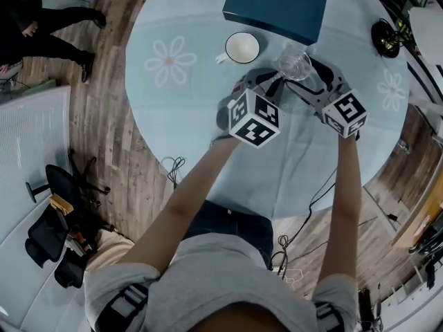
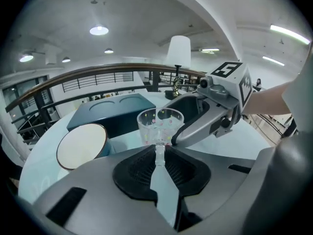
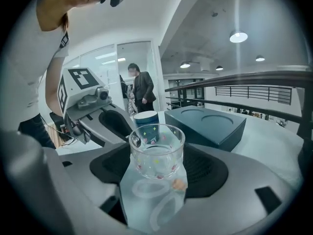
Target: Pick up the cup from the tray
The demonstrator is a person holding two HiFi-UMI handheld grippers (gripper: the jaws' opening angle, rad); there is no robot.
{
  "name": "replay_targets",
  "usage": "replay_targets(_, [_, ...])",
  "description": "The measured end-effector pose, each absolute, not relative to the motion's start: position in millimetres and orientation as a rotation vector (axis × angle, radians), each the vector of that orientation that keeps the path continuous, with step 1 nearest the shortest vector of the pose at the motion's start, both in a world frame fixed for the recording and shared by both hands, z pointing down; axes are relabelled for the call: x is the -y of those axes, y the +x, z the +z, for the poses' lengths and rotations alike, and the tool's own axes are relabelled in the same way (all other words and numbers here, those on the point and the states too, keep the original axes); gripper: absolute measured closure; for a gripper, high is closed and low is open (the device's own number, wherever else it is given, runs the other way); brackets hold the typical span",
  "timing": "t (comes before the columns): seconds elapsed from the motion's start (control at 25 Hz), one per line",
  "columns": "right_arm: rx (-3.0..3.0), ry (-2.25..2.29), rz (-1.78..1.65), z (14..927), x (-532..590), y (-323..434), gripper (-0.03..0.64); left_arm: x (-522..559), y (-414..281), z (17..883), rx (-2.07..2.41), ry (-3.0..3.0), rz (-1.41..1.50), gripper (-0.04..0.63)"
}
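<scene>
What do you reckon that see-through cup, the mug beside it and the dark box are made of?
Clear cup: glass or hard clear plastic, glossy. You can see straight through it, and small coloured stars dot its wall.
Mug: probably glazed ceramic, white inside and blue outside, with a smooth sheen.
Box: matte dark teal, perhaps card or plastic. It has no shine and round dents on top.

No words, numbers or brand names can be read anywhere. The only printed signs are black-and-white square marker patterns on the cube (image 1: pixel 255 118) of the left tool (image 1: pixel 279 81) and the cube (image 1: pixel 345 114) of the right tool (image 1: pixel 309 73).
</scene>
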State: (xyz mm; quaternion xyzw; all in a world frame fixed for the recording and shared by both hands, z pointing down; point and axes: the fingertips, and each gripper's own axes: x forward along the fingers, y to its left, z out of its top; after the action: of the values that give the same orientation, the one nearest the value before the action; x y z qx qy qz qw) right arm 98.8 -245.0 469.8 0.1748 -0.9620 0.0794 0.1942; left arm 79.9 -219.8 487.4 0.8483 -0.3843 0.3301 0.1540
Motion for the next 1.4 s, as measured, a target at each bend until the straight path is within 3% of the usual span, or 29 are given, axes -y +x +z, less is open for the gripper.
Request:
replay_targets(0.8, [2.534,0.548,0.059,503,249,103,0.298,225,86,528,1.197,2.355,0.916,0.532])
replay_targets(1.08, [2.518,0.572,0.083,504,247,104,0.298,215,71,531,1.171,2.258,0.826,0.463])
replay_targets(1.4, [2.607,0.762,0.191,476,240,116,0.298,202,53,493,1.182,2.309,0.682,0.493])
